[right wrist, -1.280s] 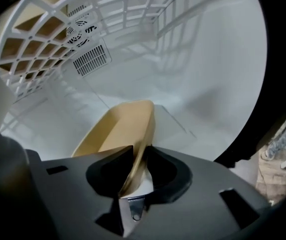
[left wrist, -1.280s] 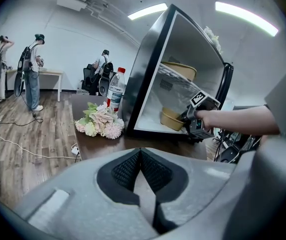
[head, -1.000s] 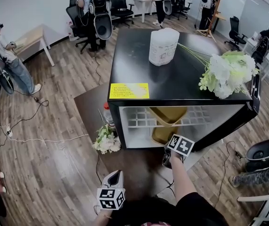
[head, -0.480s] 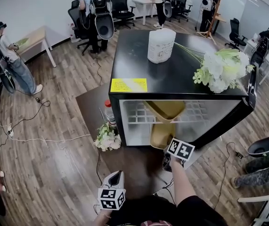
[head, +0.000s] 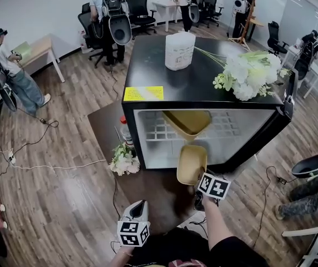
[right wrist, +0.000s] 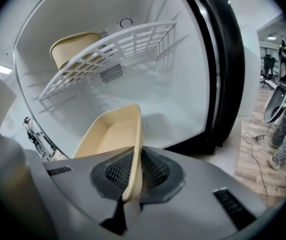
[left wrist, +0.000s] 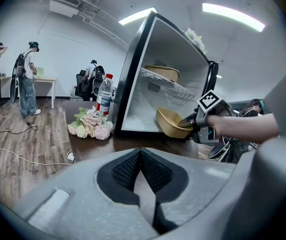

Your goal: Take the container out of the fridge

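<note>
Right gripper (right wrist: 132,176): jaws nearly together, clamped on the near wall of the tan container (right wrist: 110,134) (they have just been closing on it). The container hangs tilted at the mouth of the open fridge (head: 203,88), below the wire shelf (right wrist: 107,54) and partly outside the lower compartment. A second container (head: 187,121) sits on that shelf. Left gripper (left wrist: 141,159): jaws fully together with nothing between them, held low and well apart from the fridge. White flowers (head: 246,74) lie on the fridge top.
</note>
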Motion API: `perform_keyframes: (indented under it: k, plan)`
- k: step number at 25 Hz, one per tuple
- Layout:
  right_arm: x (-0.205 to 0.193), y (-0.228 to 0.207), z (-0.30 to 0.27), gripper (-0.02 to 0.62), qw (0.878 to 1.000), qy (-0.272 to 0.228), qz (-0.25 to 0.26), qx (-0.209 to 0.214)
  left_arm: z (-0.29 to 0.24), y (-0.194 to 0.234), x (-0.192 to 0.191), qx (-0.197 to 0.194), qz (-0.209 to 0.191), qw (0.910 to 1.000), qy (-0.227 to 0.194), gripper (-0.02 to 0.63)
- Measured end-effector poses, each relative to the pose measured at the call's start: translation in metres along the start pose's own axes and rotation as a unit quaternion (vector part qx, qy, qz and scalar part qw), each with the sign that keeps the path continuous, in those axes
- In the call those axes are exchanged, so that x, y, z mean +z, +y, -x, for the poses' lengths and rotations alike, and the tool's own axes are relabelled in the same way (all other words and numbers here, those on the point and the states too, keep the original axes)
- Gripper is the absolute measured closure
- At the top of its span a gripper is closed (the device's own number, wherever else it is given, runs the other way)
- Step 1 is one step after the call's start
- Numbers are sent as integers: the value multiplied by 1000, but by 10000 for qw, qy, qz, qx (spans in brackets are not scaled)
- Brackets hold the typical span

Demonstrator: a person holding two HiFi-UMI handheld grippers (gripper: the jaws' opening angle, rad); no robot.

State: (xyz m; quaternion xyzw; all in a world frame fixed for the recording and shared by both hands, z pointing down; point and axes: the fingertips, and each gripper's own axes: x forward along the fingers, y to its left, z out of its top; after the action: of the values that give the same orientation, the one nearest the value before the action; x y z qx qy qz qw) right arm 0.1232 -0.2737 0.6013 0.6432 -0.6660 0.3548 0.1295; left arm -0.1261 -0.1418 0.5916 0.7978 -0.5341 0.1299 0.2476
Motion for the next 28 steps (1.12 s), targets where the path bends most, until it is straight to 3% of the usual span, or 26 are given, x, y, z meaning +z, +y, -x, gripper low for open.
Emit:
perform_keyframes:
  k: [10, 21, 28]
  plan:
    - [-41, -23, 26, 566, 9997, 194, 121, 29, 1, -24, -9, -56, -12, 10000, -46, 598]
    - [-85, -39, 44, 566, 9988, 470, 162, 42, 6, -32, -24, -42, 357, 9993, 29, 598]
    - [-105, -48, 47, 566, 9984, 550, 107, -3, 7, -35, -28, -73, 377, 9993, 46, 598]
